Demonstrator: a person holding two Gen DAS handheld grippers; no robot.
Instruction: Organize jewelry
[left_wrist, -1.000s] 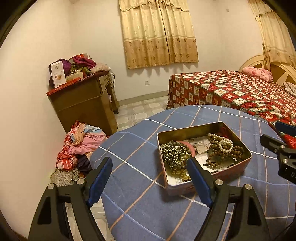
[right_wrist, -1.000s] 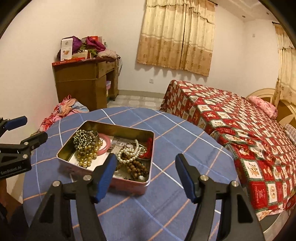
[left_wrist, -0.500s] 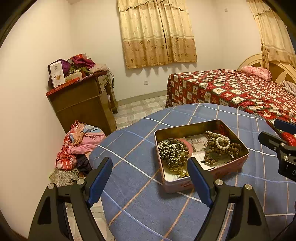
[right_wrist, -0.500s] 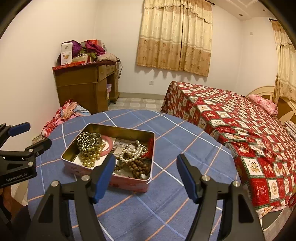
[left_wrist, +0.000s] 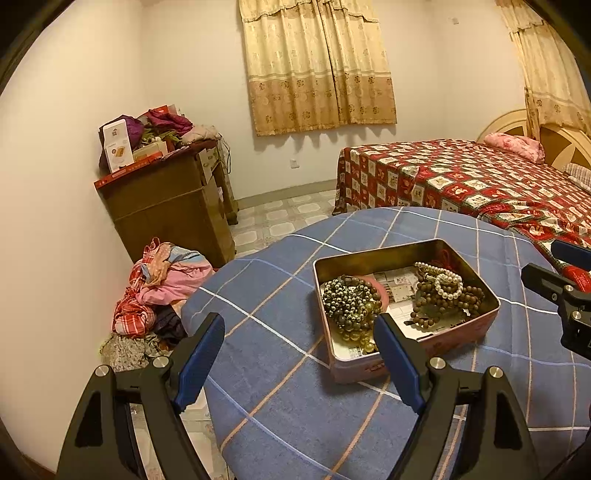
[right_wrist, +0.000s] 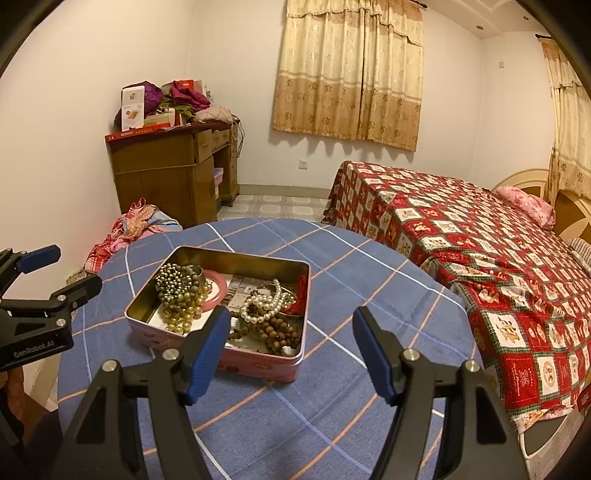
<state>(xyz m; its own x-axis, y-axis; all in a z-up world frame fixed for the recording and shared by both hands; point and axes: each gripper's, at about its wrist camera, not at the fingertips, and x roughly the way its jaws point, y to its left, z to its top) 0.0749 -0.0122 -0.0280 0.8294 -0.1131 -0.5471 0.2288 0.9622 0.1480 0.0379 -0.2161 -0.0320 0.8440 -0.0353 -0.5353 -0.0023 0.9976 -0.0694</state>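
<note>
An open pink tin (left_wrist: 476, 326) (right_wrist: 258, 363) sits on the round table with the blue checked cloth (left_wrist: 280, 406) (right_wrist: 332, 424). Inside lie a heap of gold and dark beads (left_wrist: 351, 302) (right_wrist: 179, 291), a white pearl bracelet (left_wrist: 447, 284) (right_wrist: 264, 304), brown wooden beads (left_wrist: 441, 308) (right_wrist: 277, 330), a pink bangle (right_wrist: 218, 291) and a red cord (right_wrist: 302, 291). My left gripper (left_wrist: 299, 339) hangs open before the tin's left end, nothing between its fingers. My right gripper (right_wrist: 290, 339) hangs open before the tin's right corner, also empty.
A bed with a red patterned cover (right_wrist: 480, 251) stands right of the table. A wooden desk piled with boxes and clothes (left_wrist: 166, 199) is at the back left, with a heap of clothes (left_wrist: 162, 288) on the floor beside it. Curtains (left_wrist: 317, 62) hang on the far wall.
Both views have shifted slightly, so the tin sits a little differently in each picture. Both grippers stay open and empty; the jewelry has not moved.
</note>
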